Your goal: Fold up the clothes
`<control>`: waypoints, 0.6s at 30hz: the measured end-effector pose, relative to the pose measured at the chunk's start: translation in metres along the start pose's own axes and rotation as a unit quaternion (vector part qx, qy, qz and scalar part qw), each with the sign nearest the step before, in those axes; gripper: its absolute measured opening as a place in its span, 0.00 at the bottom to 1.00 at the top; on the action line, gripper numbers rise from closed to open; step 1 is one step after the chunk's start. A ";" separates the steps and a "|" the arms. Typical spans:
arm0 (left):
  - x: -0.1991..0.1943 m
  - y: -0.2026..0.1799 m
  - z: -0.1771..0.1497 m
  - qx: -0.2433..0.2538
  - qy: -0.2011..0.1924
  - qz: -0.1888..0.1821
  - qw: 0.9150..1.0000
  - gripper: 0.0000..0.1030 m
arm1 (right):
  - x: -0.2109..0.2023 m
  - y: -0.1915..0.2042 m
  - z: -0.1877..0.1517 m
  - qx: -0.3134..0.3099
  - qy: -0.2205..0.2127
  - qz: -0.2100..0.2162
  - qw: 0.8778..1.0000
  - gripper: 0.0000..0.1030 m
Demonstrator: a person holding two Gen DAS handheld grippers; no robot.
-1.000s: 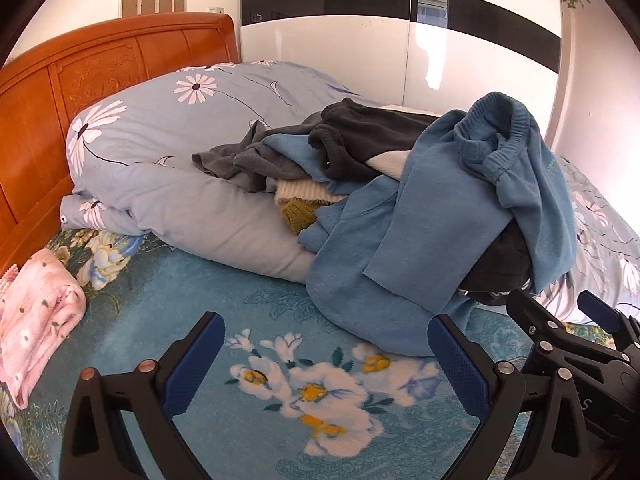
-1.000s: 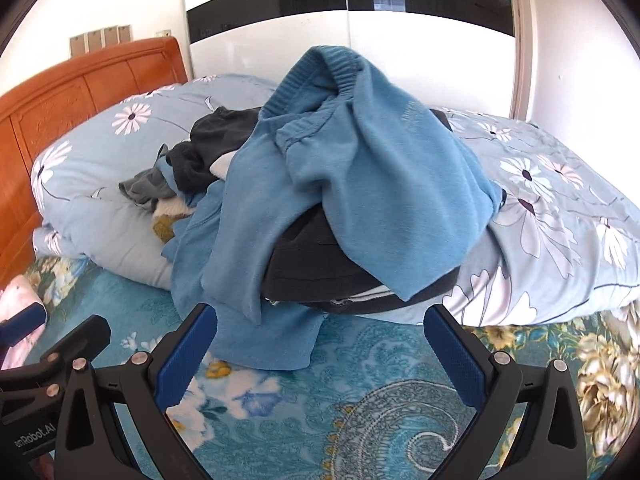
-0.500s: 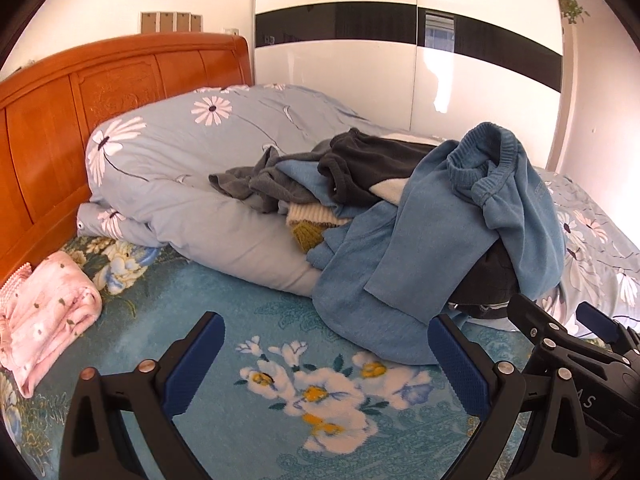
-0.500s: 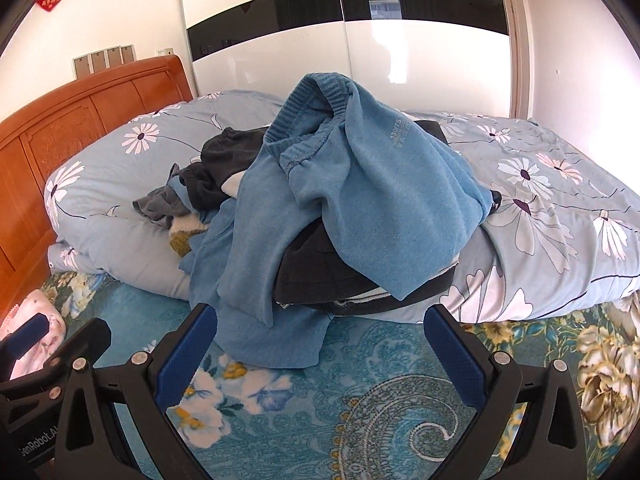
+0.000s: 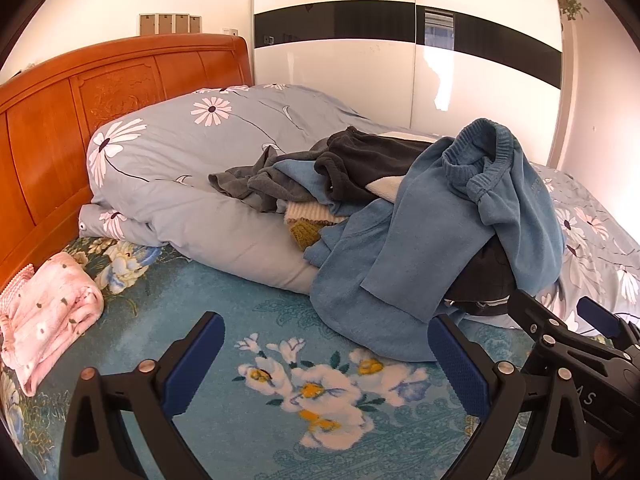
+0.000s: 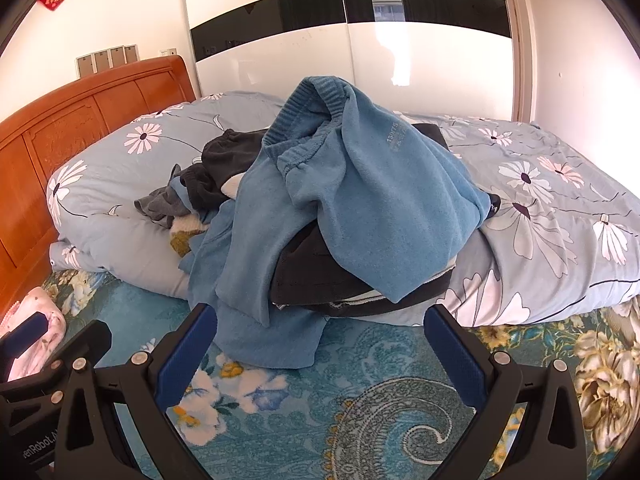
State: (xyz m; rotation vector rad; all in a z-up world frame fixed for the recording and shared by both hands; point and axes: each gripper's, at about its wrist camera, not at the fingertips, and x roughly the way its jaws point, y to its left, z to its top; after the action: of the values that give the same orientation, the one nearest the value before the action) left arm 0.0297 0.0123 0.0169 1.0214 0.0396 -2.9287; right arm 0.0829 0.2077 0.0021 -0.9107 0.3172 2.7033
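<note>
Blue-padded and spread wide, the left gripper (image 5: 326,354) is hovering over the teal floral bedspread (image 5: 256,320) with nothing between its fingers and nothing touching them. Its right finger is sitting just in front of the lowest fold of the blue sweatshirt (image 5: 436,248), but the pictures are not showing contact. The right gripper (image 6: 320,344) is likewise standing fully apart and empty, its left finger lying near the sweatshirt's hanging hem (image 6: 264,340) and its right finger near the edge of the grey-blue daisy duvet (image 6: 540,216).

Clothes are lying in a heap on the rolled duvet (image 5: 168,168), well up the bed from both tools. The blue sweatshirt is draping over the top and spilling down onto the bedspread (image 6: 360,400); a black garment (image 6: 320,276) is showing under it, with a dark grey garment (image 5: 256,188), a cream knit (image 5: 308,212) and a mustard piece (image 5: 304,234) poking out on the headboard side.

Beside the wooden headboard (image 5: 80,120), a folded pink cloth (image 5: 48,320) is resting on the bedspread, well apart from the heap. Behind the bed a white wardrobe with a black band (image 6: 360,40) is filling the wall. Each gripper is showing at the edge of the other's view, side by side.
</note>
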 end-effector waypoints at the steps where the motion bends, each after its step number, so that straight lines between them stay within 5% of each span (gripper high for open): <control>1: 0.001 -0.001 0.000 0.000 0.002 -0.001 1.000 1.00 | 0.001 -0.001 0.000 0.001 0.001 0.000 1.000 1.00; 18: 0.026 -0.015 0.010 0.034 0.014 -0.009 0.999 1.00 | 0.025 -0.015 0.006 0.025 0.026 -0.003 0.999 1.00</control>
State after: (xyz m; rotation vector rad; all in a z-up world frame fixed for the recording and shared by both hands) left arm 0.0027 0.0265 0.0091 1.0770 -0.0513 -2.9503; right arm 0.0656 0.2274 -0.0104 -0.9668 0.3909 2.6574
